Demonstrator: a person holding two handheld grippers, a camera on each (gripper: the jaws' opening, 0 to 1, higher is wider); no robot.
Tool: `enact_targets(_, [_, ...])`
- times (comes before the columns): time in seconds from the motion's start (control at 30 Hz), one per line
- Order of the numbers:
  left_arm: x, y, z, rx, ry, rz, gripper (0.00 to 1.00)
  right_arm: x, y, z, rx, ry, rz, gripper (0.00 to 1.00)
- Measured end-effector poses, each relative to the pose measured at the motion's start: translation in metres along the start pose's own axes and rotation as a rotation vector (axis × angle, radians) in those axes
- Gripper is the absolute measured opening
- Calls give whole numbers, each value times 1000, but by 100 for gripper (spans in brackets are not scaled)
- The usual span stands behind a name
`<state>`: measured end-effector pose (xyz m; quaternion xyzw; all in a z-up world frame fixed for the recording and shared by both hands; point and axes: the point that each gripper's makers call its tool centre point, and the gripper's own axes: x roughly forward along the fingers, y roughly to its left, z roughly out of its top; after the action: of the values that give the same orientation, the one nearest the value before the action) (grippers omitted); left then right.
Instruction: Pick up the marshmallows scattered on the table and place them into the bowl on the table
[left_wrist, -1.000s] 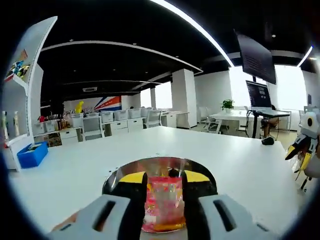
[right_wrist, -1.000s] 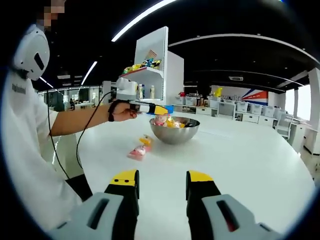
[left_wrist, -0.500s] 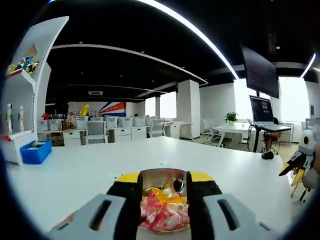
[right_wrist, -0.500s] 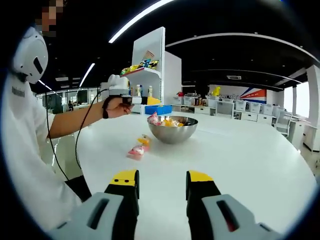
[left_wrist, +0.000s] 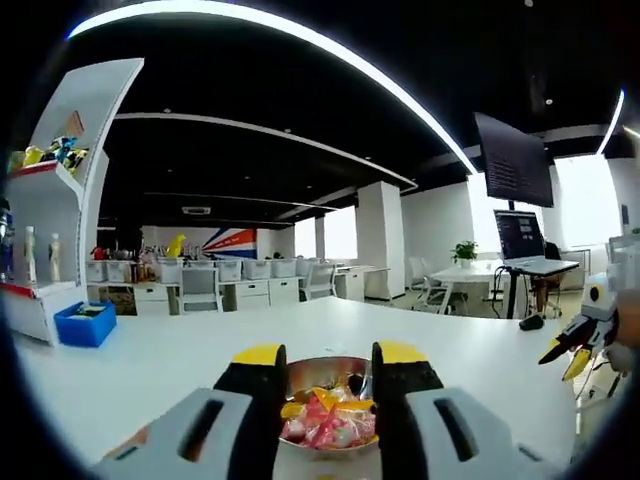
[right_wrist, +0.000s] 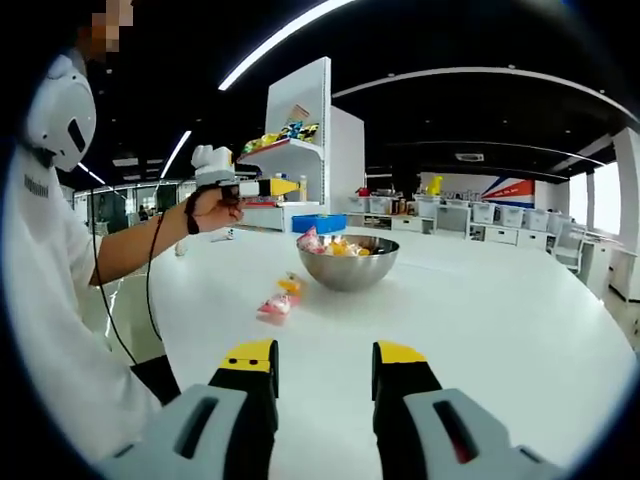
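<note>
A steel bowl (left_wrist: 325, 363) holding several wrapped marshmallows (left_wrist: 320, 425) shows low between my left gripper's (left_wrist: 329, 356) jaws, which stand open and empty, raised and back from it. In the right gripper view the same bowl (right_wrist: 345, 272) stands mid-table, its marshmallows (right_wrist: 335, 245) heaped above the rim. Two marshmallows lie on the table left of it: a pink one (right_wrist: 274, 304) and a yellow one (right_wrist: 290, 283). My left gripper (right_wrist: 285, 186) hovers up and to the left of the bowl, held by a hand. My right gripper (right_wrist: 325, 355) stays open over the near table.
The white table (right_wrist: 480, 320) spreads wide to the right of the bowl. A person in white (right_wrist: 50, 300) stands at its left edge. A white shelf unit (right_wrist: 300, 150) and a blue bin (right_wrist: 318, 221) lie behind the bowl. The right gripper (left_wrist: 568, 350) shows at the far right.
My left gripper let go of a pink marshmallow into the bowl, then drew back and up, away from it. The right gripper has stayed still.
</note>
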<state>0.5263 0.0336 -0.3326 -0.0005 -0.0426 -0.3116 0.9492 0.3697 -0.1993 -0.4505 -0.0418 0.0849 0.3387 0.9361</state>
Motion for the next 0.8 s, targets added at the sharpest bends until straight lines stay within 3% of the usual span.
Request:
enact_targets(0.17, [-25, 1, 6, -4, -17, 5, 35, 0, -5, -1, 5, -6, -7, 37])
enact_targets(0.3, [-48, 12, 6, 127, -13, 79, 34, 2, -5, -3, 12, -6, -1, 37])
enact_targets(0.43, [-64, 14, 5, 89, -21, 78, 34, 2, -5, -5, 12, -2, 6, 37])
enact_targets(0.8, [-107, 8, -2, 95, -31, 108, 34, -3, -4, -6, 22, -14, 0, 37])
